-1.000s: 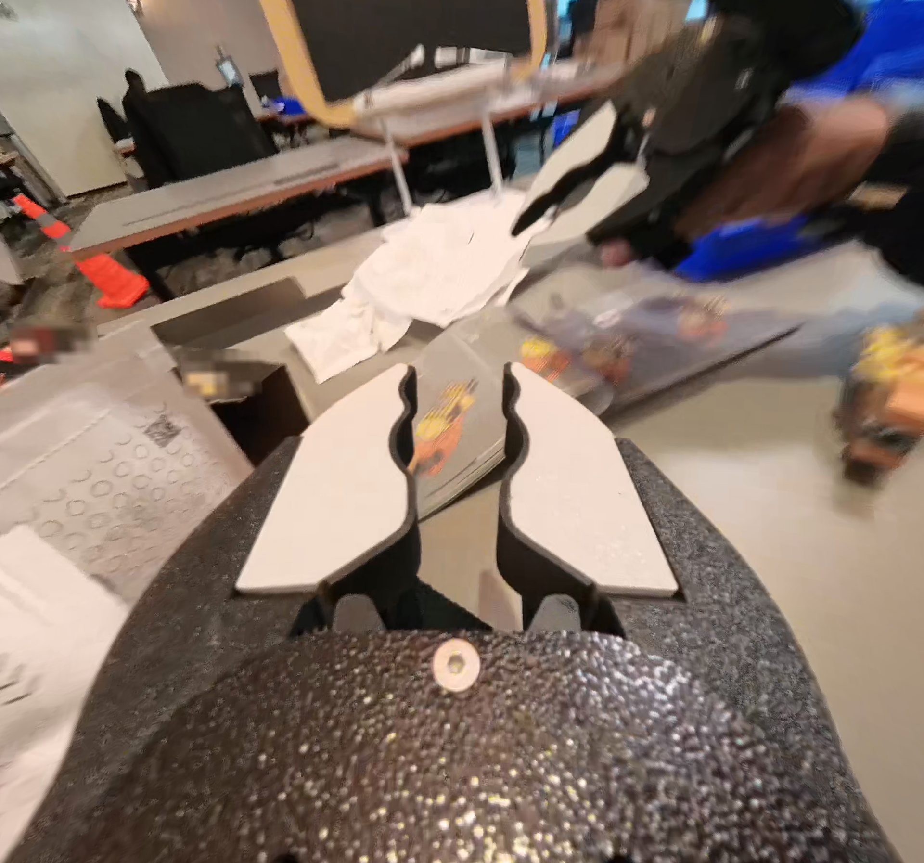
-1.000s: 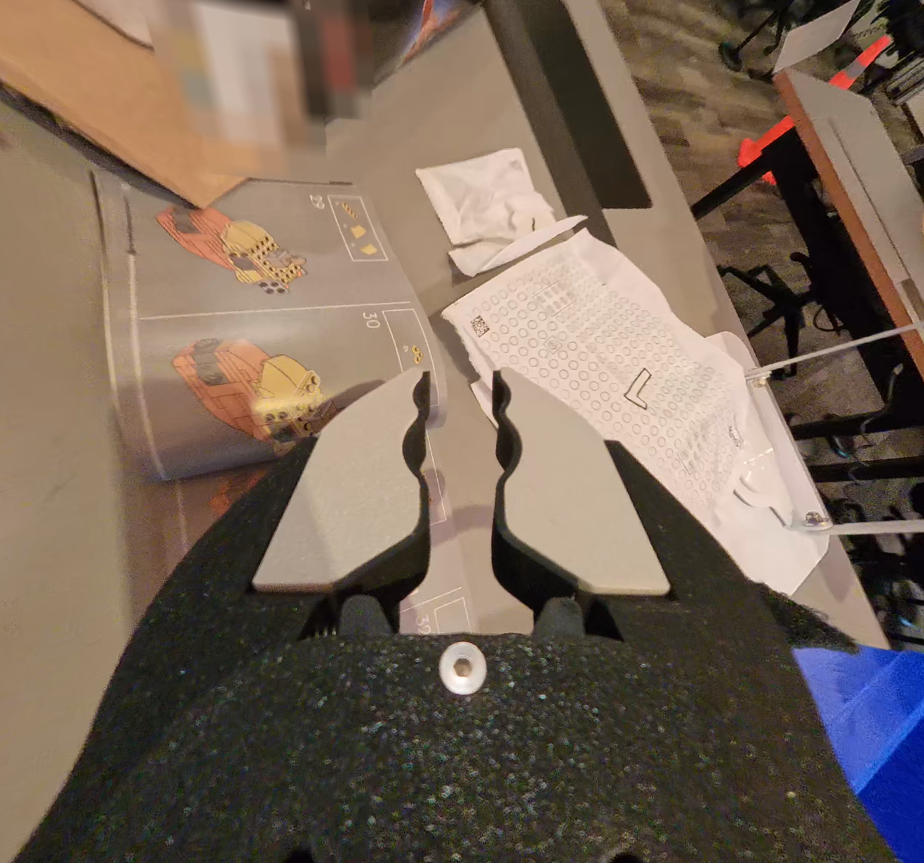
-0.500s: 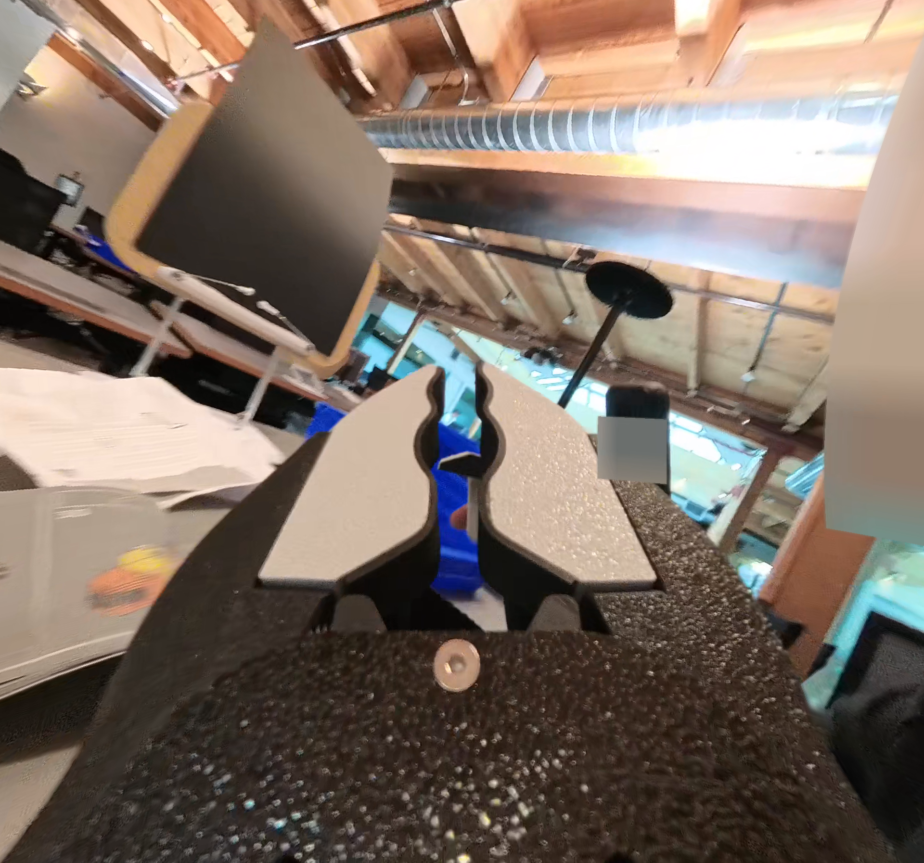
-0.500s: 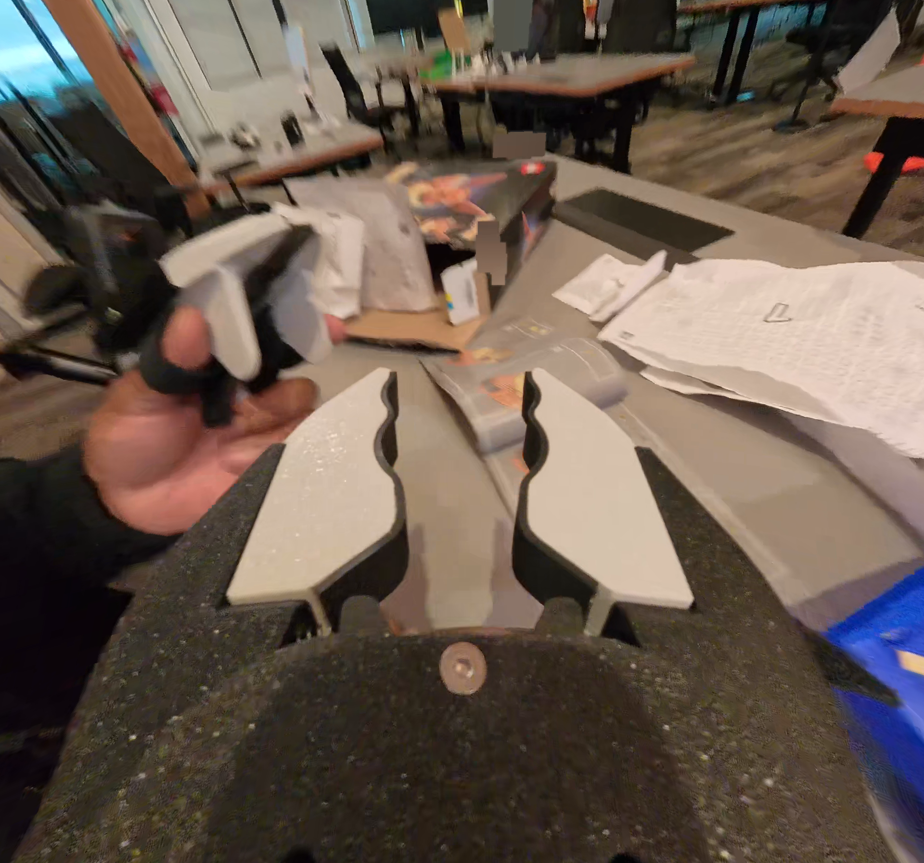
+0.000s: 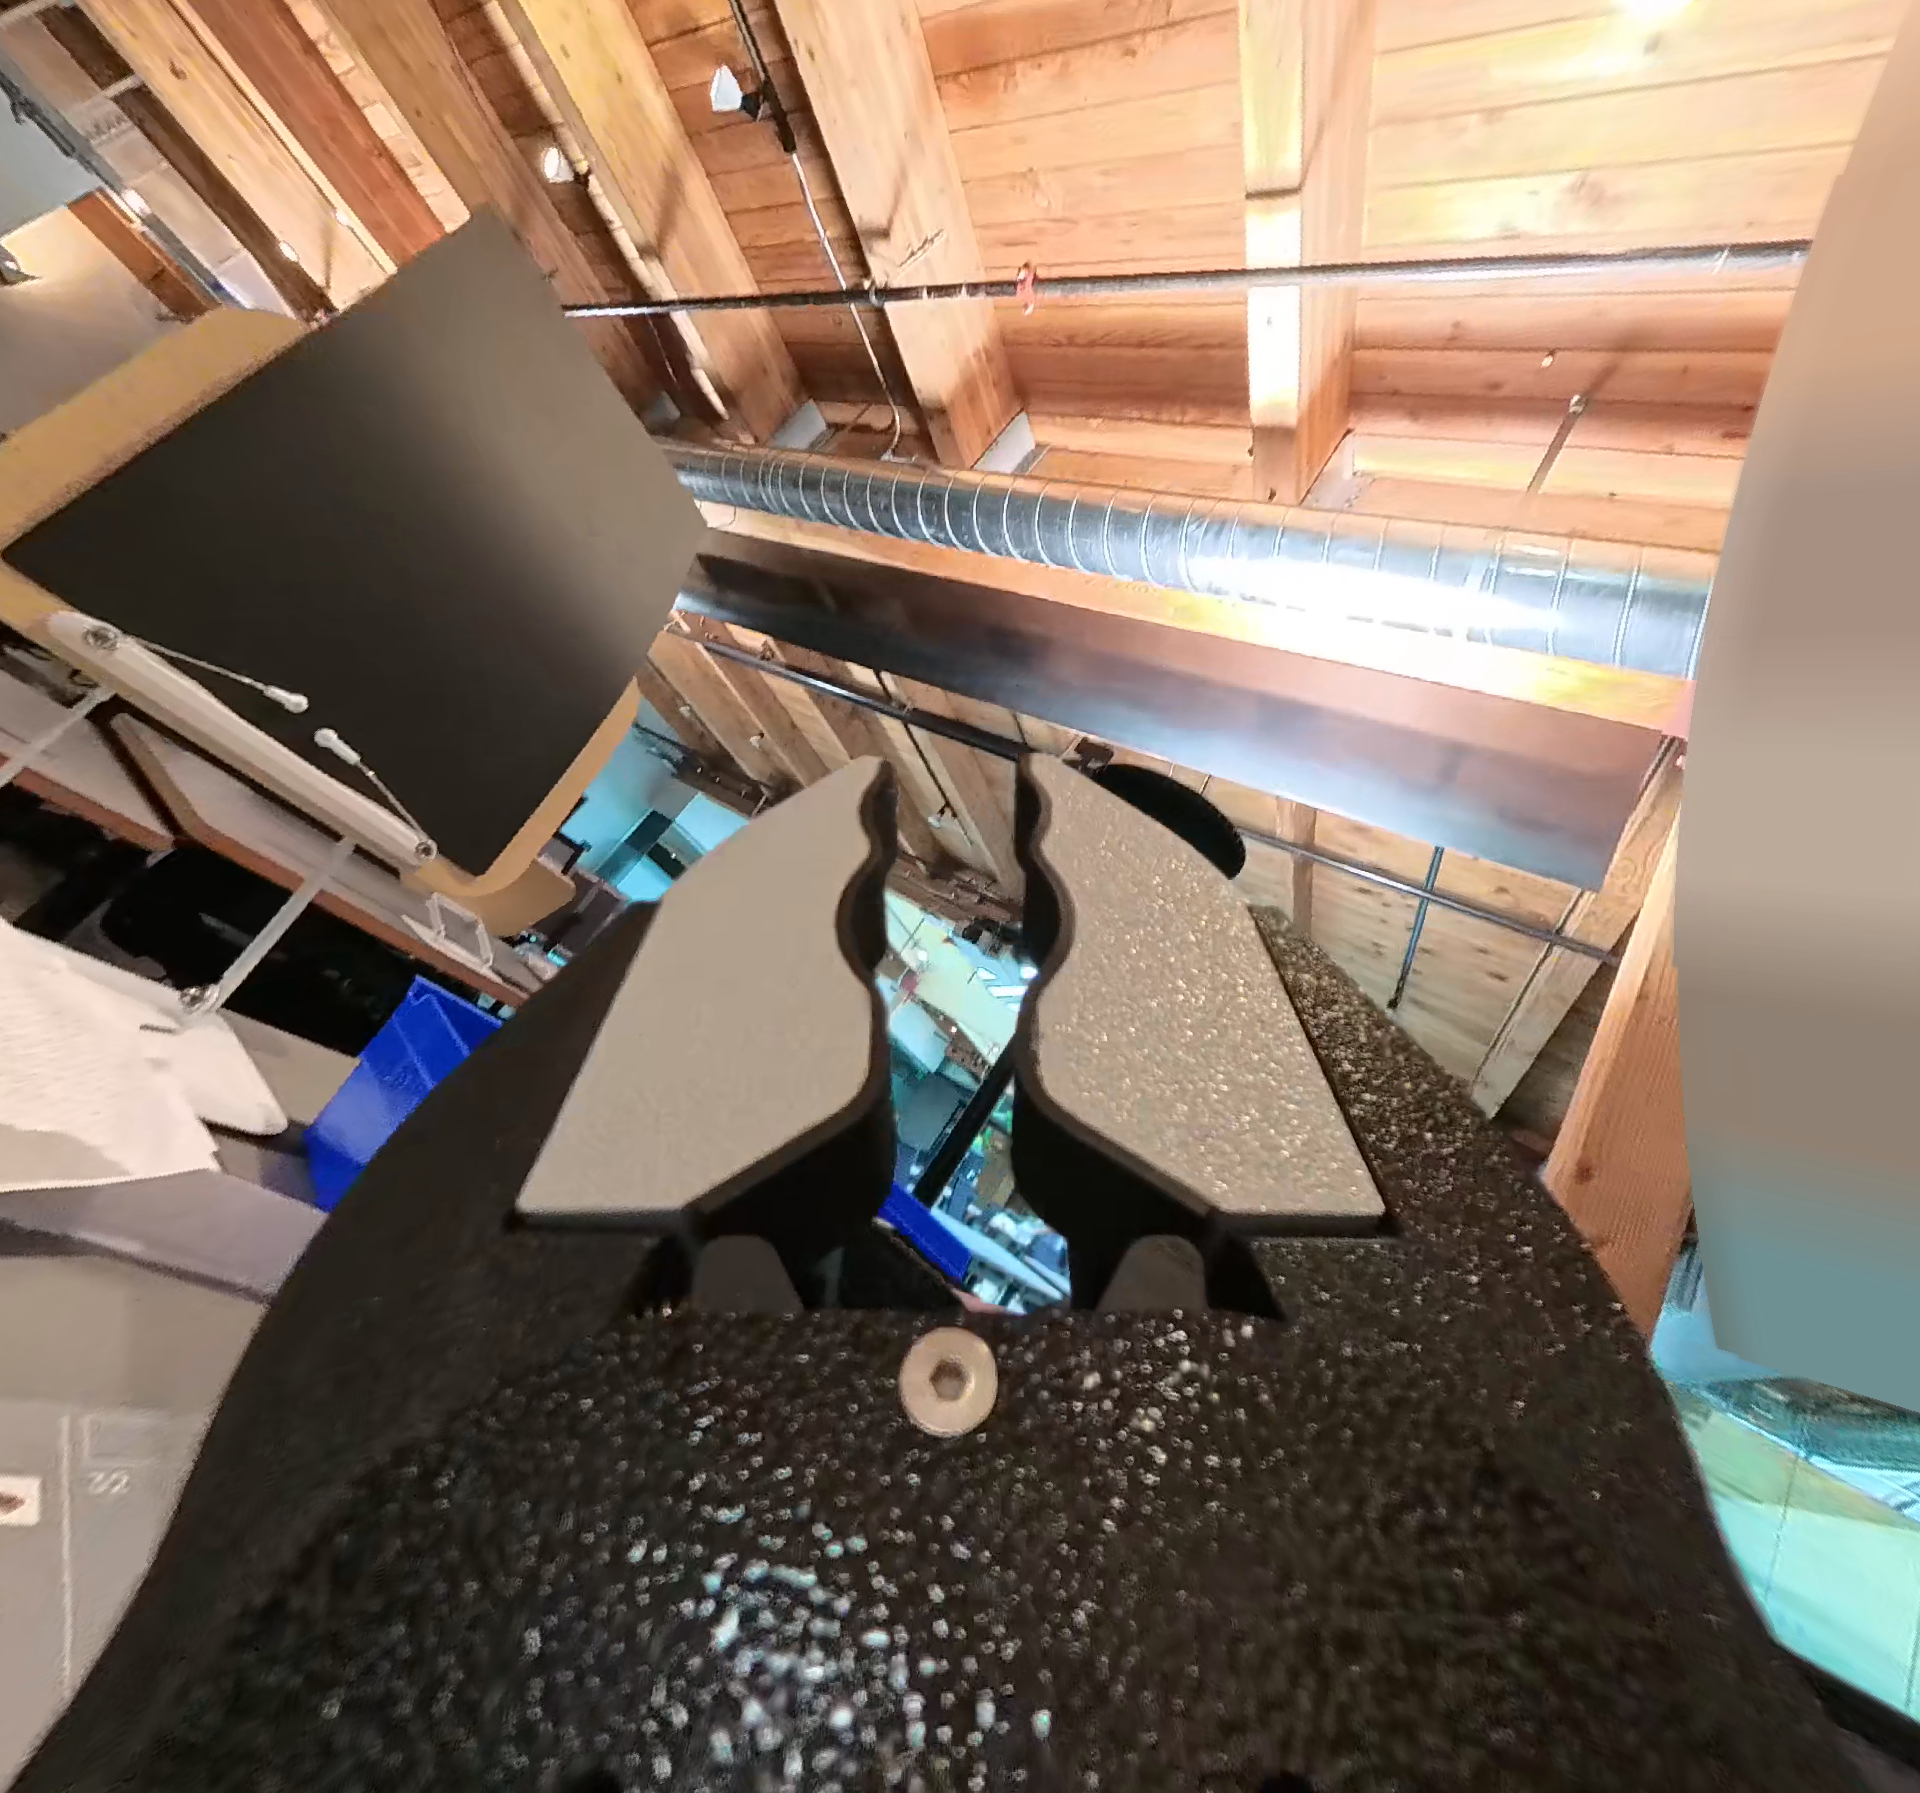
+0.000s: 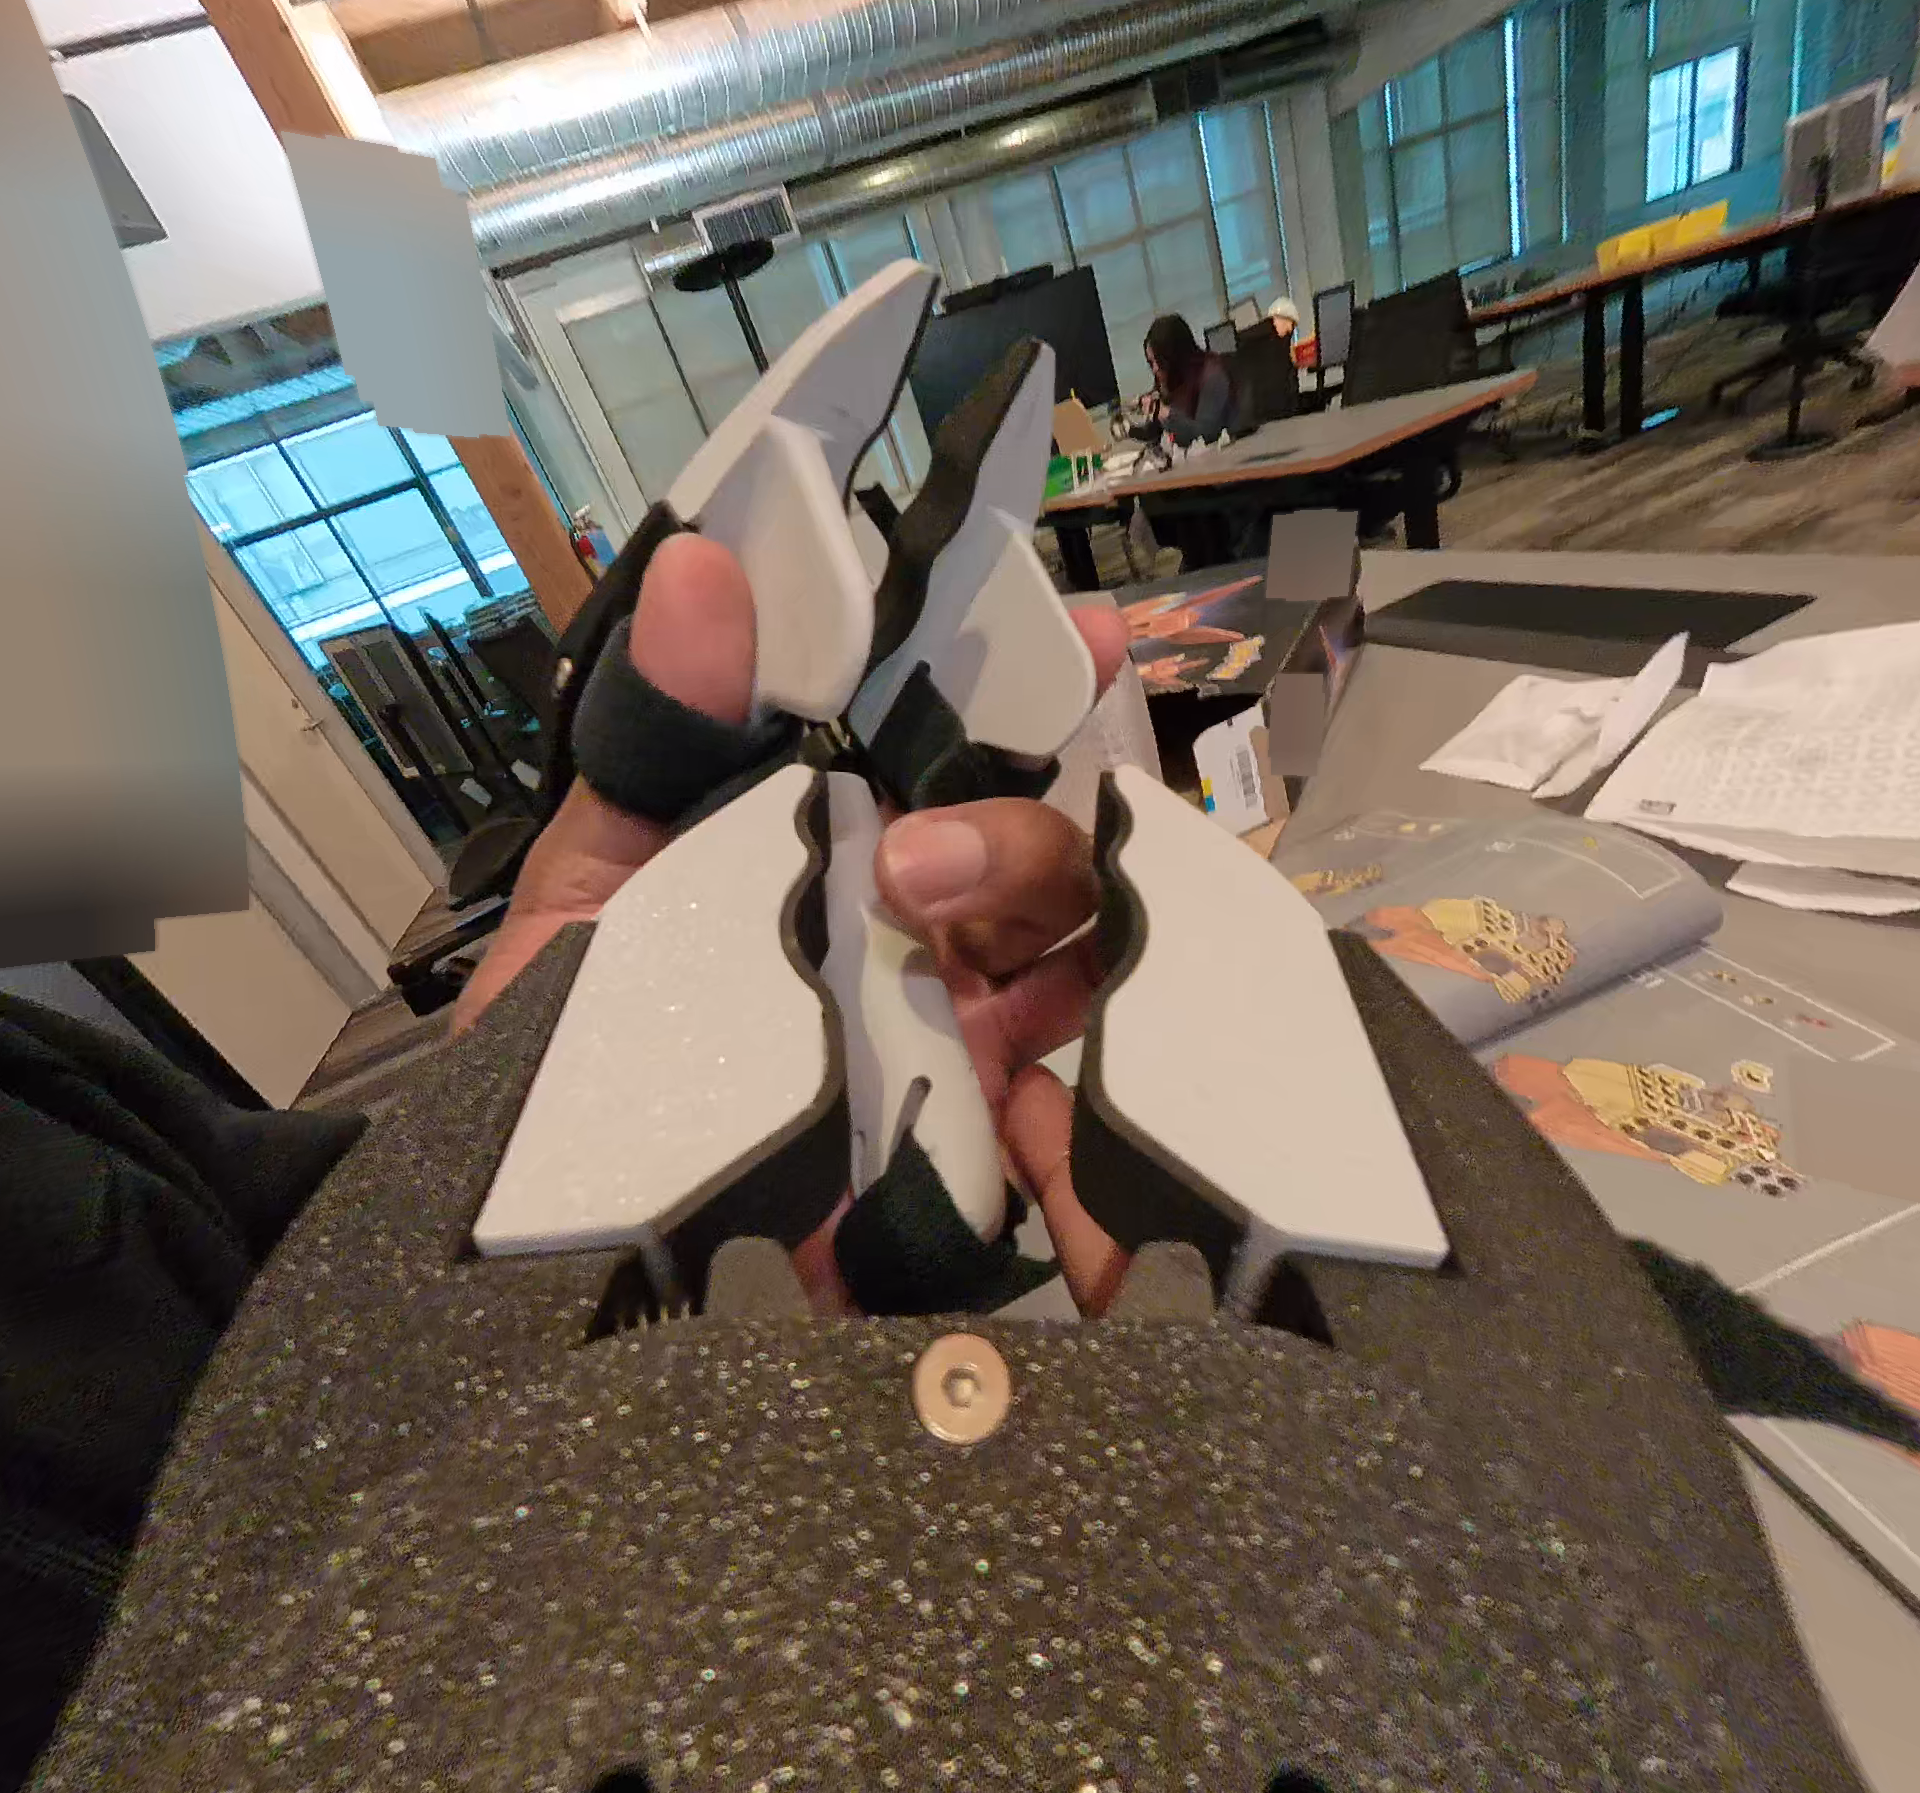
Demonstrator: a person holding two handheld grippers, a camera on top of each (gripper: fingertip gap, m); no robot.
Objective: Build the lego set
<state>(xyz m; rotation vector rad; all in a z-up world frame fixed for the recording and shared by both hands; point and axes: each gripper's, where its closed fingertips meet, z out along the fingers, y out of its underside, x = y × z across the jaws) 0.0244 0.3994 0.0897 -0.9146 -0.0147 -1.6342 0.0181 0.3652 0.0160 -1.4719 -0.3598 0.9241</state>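
Observation:
My left gripper [image 5: 956,808] points up at the wooden ceiling, its fingers a narrow gap apart with nothing between them. In the right wrist view it [image 6: 977,320] stands upright in a person's hand [image 6: 686,621], close in front of my right gripper [image 6: 961,808]. The right gripper is open wide and empty, with the hand's thumb showing between its fingers. The open instruction booklet [image 6: 1507,933] lies on the grey table [image 6: 1818,1639] to the right. The lego box [image 6: 1195,621] stands behind it. No bricks or model show in either view.
White paper bags [image 6: 1766,756] lie at the table's far right and also show in the left wrist view [image 5: 83,1047]. A blue bin [image 5: 405,1068] and a black desk divider [image 5: 364,548] are at the left. People sit at a far desk [image 6: 1299,444]. Left tips to right tips: about 8 centimeters.
Both grippers have swung up off the table. The left now faces the ceiling. The right has turned to face the left gripper and has opened wider.

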